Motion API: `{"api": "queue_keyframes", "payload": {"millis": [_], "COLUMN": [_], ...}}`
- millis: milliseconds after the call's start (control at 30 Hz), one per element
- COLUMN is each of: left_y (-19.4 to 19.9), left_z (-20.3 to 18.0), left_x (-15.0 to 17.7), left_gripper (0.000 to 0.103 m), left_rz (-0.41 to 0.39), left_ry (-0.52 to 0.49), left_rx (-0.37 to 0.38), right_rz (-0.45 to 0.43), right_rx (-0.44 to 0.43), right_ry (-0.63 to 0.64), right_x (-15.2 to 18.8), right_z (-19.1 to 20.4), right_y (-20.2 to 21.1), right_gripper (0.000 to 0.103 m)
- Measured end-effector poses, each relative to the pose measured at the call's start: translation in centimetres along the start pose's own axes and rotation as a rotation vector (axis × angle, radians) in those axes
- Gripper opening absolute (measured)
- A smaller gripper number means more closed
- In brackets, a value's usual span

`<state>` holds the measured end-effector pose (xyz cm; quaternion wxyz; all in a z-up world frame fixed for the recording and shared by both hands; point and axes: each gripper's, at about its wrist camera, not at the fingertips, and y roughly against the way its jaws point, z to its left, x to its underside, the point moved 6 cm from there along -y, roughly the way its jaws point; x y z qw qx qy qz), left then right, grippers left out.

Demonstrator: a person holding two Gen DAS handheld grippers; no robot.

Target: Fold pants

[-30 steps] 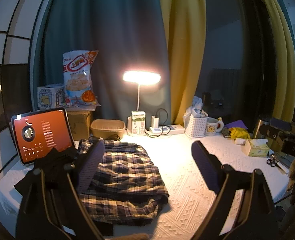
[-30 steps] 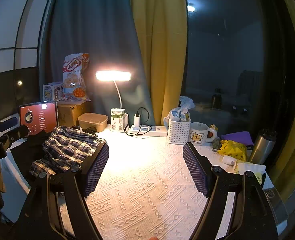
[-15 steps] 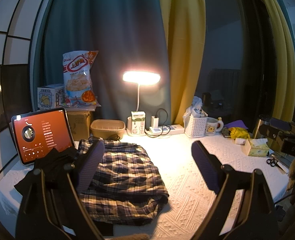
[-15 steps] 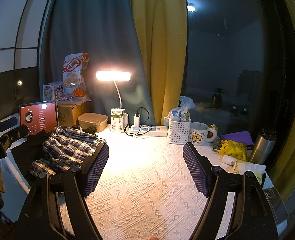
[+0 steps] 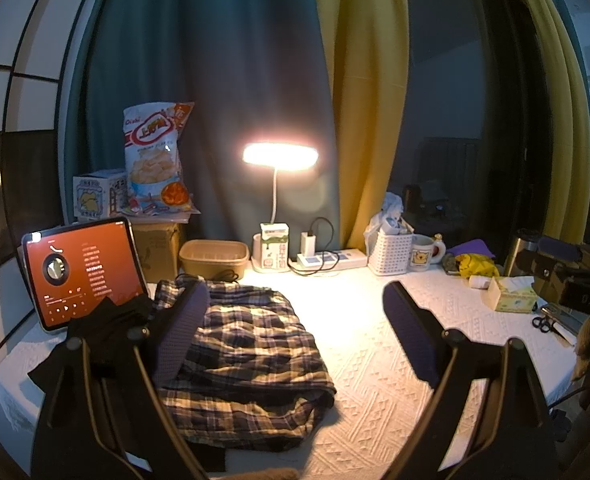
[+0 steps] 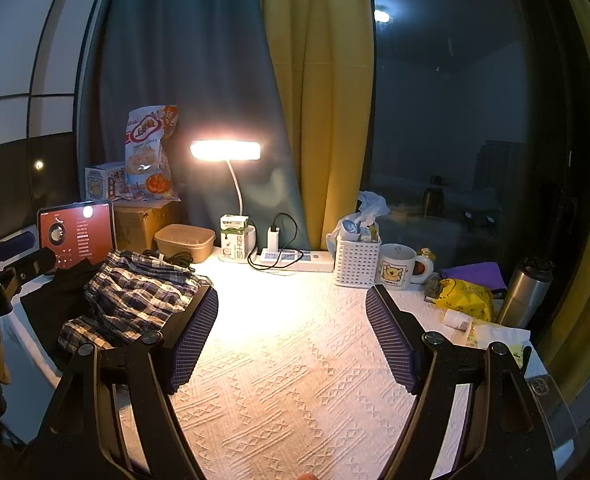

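Plaid pants (image 5: 251, 356) lie folded in a heap on the left part of the white textured table cover (image 5: 375, 380). They rest partly on dark black garments (image 5: 103, 332). My left gripper (image 5: 295, 332) is open and empty, held above the pants' right half. In the right wrist view the pants (image 6: 135, 300) lie at the left. My right gripper (image 6: 291, 336) is open and empty over the bare cover (image 6: 295, 360), to the right of the pants.
A lit tablet (image 5: 83, 268) stands at the left. Along the back stand a cardboard box (image 5: 155, 248) with a snack bag (image 5: 155, 160), a brown container (image 5: 215, 256), a desk lamp (image 5: 279, 156), a power strip (image 5: 331, 258), a white basket (image 5: 389, 252) and a mug (image 5: 425, 254). A tissue box (image 5: 511, 298), scissors (image 5: 547, 326) and a steel flask (image 6: 525, 292) sit at the right.
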<state>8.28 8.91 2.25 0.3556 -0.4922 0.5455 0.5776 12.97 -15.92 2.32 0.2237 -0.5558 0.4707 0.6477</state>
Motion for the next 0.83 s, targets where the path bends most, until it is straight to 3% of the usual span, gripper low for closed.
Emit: {"api": "queue_keyframes", "payload": {"millis": [833], "left_y": [-0.3], "left_z": [0.7], "left_x": [-0.1], "left_gripper": [0.09], "left_rz": [0.006], "left_ry": [0.0], "left_rx": [0.026], "right_rz": [0.004], "right_rx": [0.005], "right_ry": [0.008], "right_x": [0.0], "right_z": [1.0], "right_y": [0.4], "right_gripper": [0.079]}}
